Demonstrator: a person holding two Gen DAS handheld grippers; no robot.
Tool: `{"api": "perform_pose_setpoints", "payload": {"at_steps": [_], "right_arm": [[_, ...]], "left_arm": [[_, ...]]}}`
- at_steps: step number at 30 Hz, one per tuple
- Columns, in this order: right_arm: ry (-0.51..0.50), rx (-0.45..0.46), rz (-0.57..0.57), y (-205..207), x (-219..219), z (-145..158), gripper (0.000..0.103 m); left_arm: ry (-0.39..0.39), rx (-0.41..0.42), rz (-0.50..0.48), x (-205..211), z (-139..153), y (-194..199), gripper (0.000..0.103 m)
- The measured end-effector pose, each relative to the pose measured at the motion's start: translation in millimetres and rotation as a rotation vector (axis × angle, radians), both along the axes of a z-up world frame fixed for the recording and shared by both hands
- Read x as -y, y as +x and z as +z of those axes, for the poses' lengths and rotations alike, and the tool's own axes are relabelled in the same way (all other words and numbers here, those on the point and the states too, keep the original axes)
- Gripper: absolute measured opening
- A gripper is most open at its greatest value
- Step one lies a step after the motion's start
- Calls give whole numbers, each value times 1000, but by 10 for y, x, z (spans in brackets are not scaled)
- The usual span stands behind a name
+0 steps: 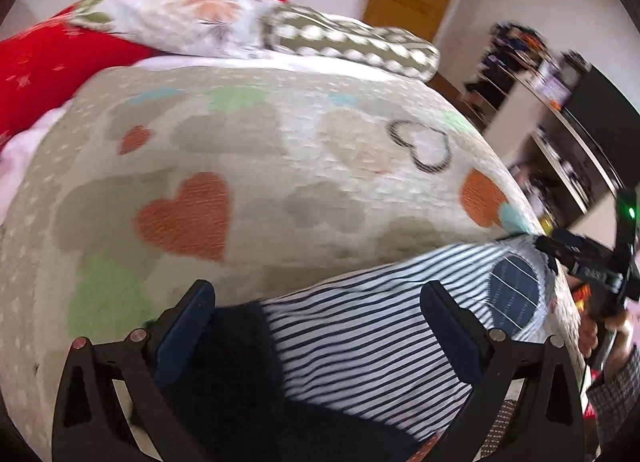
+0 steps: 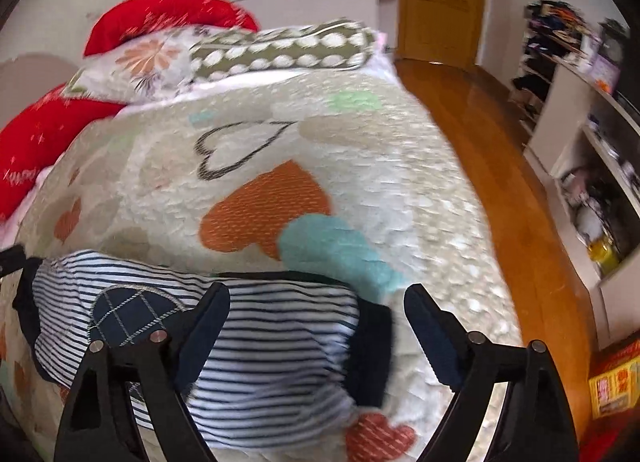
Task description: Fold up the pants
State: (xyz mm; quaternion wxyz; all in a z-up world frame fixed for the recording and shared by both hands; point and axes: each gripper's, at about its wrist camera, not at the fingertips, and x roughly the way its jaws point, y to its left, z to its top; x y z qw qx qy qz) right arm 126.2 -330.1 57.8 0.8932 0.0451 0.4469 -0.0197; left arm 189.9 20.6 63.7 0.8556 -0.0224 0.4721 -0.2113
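Both hand-held grippers (image 1: 318, 326) (image 2: 316, 324) gape empty above blurred striped pants (image 2: 272, 342), edges cut off.

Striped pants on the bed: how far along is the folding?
The striped pants lie in a compact bundle on the heart blanket, so some folding looks done. Left gripper and right gripper have open jaws, holding nothing. Whether further folds remain is unclear.

Striped cloth pants (image 2: 256, 346) lie soft on a nubby fleece blanket (image 2: 400, 181) — beside it, glossy wooden floor (image 2: 500, 189).
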Motion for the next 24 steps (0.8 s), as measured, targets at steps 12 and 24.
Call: {"api": "perform_pose_setpoints", "payload": {"at_steps": [12,24], "right_arm": [[78,-60,127,169,-239,-133,90],[213,82,-94,-924,203,67,89]], "left_arm": [[13,-136,-196,595,-320,84,17],[-186,21,45,-411,418,-464,77]]}}
